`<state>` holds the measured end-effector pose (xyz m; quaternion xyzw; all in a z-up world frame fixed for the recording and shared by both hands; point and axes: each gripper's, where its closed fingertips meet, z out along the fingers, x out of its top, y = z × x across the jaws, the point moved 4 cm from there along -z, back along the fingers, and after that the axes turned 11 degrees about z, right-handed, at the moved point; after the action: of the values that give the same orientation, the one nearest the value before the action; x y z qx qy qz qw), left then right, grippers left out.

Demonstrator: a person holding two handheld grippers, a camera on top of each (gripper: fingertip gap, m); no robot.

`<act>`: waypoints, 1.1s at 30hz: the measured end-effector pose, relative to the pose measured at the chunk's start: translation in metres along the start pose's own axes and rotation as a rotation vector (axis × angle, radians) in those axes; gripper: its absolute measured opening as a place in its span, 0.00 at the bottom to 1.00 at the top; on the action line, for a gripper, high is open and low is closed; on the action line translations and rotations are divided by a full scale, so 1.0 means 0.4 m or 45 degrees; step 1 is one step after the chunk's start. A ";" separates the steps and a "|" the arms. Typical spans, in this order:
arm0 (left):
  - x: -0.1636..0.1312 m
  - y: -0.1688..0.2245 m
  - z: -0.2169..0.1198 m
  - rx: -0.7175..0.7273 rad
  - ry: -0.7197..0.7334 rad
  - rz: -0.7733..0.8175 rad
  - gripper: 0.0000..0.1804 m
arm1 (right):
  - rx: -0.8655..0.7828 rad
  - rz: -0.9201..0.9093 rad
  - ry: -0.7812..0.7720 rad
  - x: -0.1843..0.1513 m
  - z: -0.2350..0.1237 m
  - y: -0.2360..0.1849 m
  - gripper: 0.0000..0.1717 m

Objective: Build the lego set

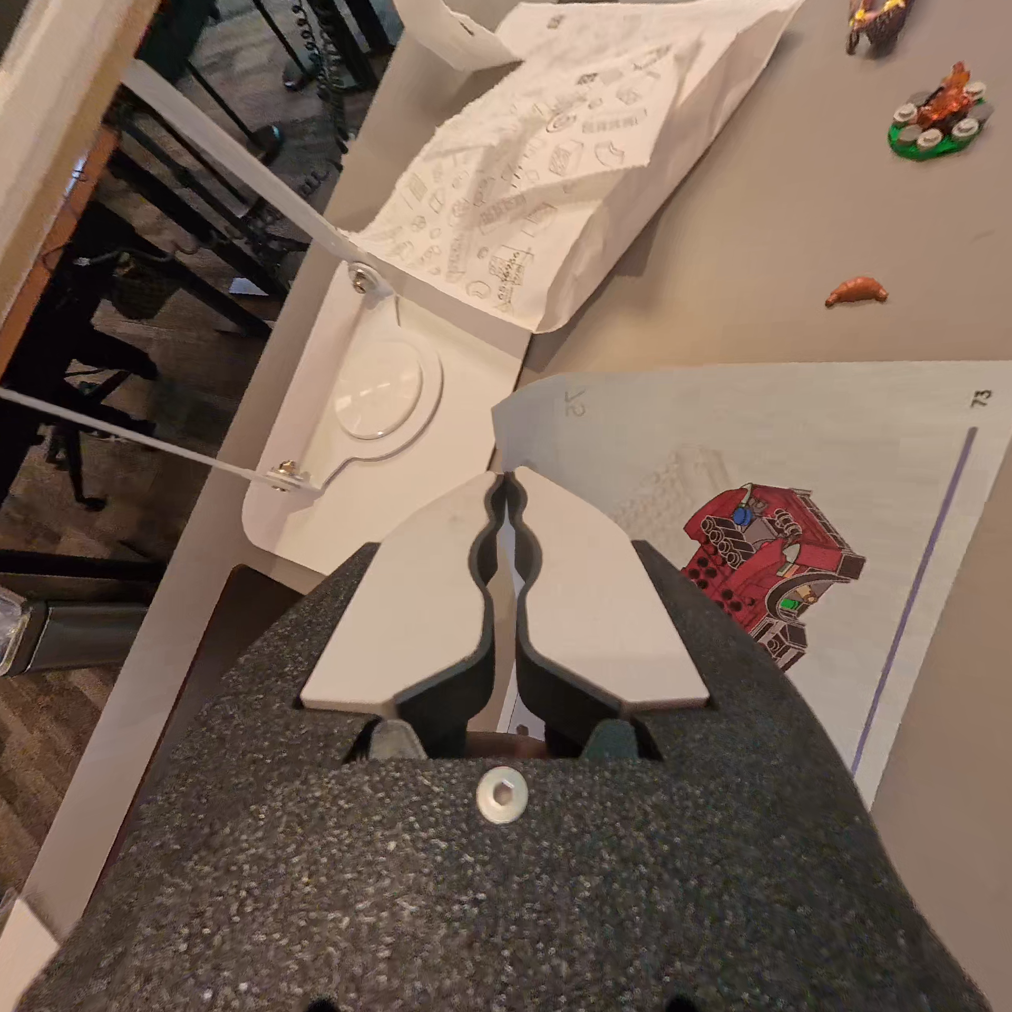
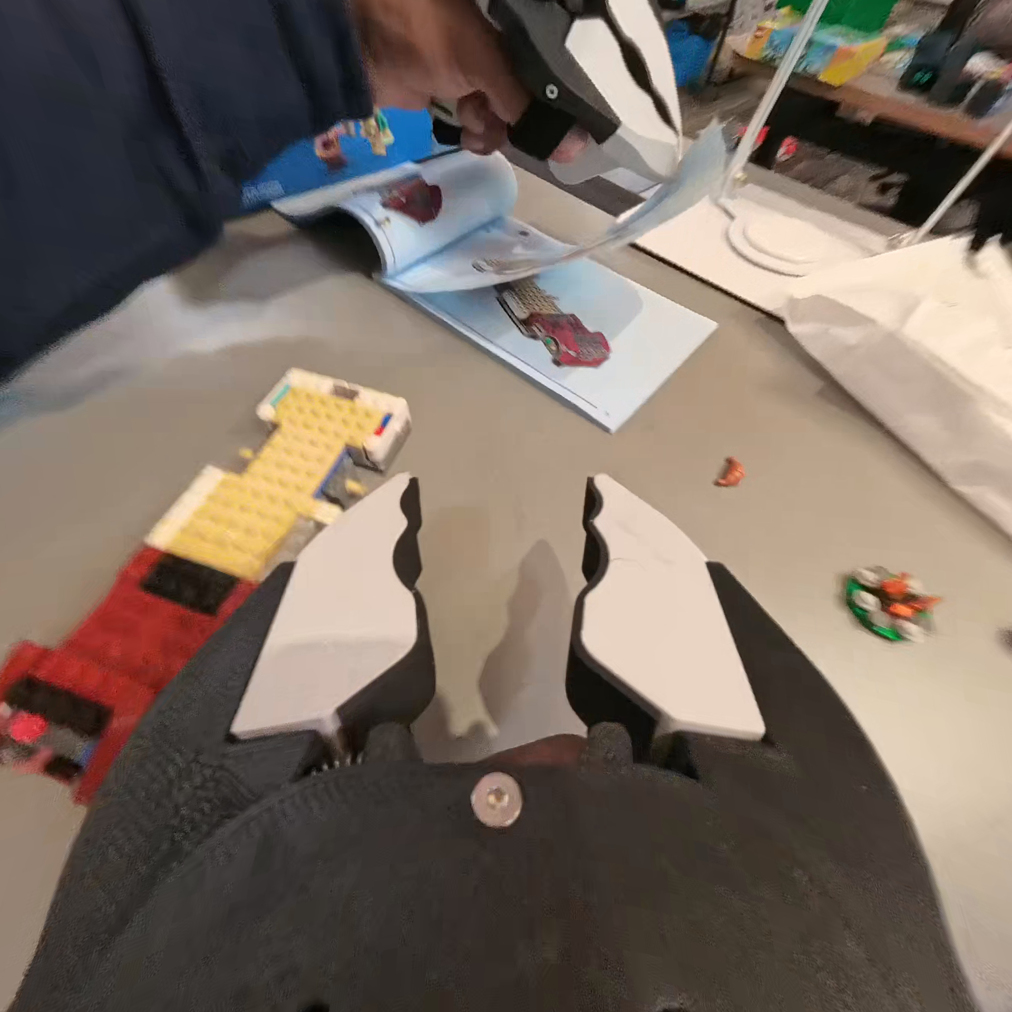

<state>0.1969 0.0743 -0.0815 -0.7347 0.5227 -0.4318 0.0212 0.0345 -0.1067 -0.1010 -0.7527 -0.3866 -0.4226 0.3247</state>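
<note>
One page [image 1: 712,438] pinched in left tongs [image 1: 505,482]

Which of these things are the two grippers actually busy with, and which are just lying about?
In use:
- left gripper, shut on a booklet page
- right gripper, open above the table

Lying about:
- brick model
- paper bag
- small brown piece
- green round piece

left wrist: close, down at table [image 1: 766,263] | right wrist: higher, angled | shared: booklet [image 2: 630,350]
</note>
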 end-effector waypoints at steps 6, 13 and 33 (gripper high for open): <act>-0.009 -0.014 -0.040 0.100 0.044 -0.051 0.00 | 0.117 0.322 0.021 0.096 0.140 0.013 0.37; -0.018 -0.031 -0.063 0.159 0.099 -0.101 0.01 | 0.310 0.425 -0.095 0.149 0.299 0.019 0.40; -0.099 0.081 -0.279 0.139 0.243 -1.071 0.32 | 0.364 0.173 -0.048 0.158 0.351 -0.059 0.37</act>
<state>0.0963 0.1378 -0.0516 -0.8384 0.1539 -0.4958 -0.1660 0.0903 0.0390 -0.1017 -0.7309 -0.3971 -0.3261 0.4492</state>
